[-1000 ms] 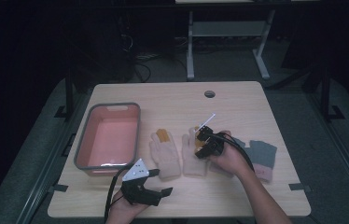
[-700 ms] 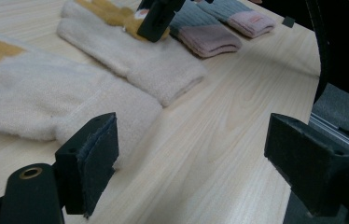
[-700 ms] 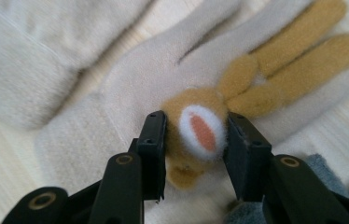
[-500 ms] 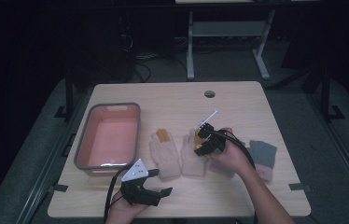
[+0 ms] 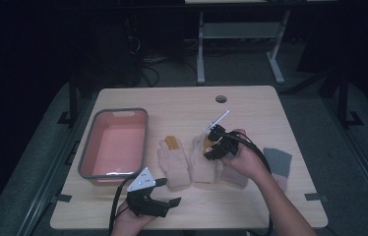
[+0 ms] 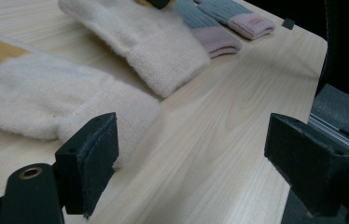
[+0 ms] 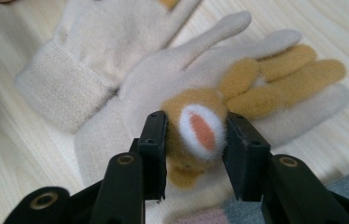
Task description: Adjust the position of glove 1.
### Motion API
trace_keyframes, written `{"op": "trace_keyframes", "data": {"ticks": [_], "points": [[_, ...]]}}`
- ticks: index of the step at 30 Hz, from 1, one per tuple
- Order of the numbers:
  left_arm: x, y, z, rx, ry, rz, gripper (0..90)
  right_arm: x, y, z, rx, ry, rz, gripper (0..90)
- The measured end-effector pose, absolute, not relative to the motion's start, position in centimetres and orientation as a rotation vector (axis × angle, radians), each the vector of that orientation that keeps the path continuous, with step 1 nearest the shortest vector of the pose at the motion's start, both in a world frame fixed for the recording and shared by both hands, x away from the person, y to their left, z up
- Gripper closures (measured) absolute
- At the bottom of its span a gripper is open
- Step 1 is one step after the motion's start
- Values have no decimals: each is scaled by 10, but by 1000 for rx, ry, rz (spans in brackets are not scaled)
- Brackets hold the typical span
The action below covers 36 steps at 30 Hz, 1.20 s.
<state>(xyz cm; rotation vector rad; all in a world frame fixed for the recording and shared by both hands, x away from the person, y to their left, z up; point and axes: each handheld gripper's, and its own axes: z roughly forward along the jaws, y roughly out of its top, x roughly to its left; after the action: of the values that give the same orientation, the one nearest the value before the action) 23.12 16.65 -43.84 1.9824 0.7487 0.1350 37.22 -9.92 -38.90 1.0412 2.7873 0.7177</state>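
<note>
Wood-grain worktop (image 5: 251, 201), dark room; right hand-held gripper (image 7: 196, 135) pinches tan plush toy (image 7: 199, 128), left hand-held gripper (image 6: 191, 154) spread empty.

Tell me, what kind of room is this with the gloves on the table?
Probably a lab or workshop set up for recording, not a home. A plain wooden table stands in a dark room, a tangle of cables lies on the floor behind it, and a metal bench frame stands farther back.
</note>
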Motion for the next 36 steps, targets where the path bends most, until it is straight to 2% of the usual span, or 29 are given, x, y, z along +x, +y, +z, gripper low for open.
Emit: {"op": "trace_keyframes", "data": {"ticks": [14, 19, 36], "points": [[228, 168, -437, 1975, 754, 138, 177, 369, -84, -361, 942, 2786, 763, 621], [227, 168, -435, 1969, 750, 145, 177, 370, -65, -355, 874, 2804, 793, 621], [226, 169, -434, 1963, 749, 147, 177, 379, -21, -370, 747, 2908, 791, 619]]}}
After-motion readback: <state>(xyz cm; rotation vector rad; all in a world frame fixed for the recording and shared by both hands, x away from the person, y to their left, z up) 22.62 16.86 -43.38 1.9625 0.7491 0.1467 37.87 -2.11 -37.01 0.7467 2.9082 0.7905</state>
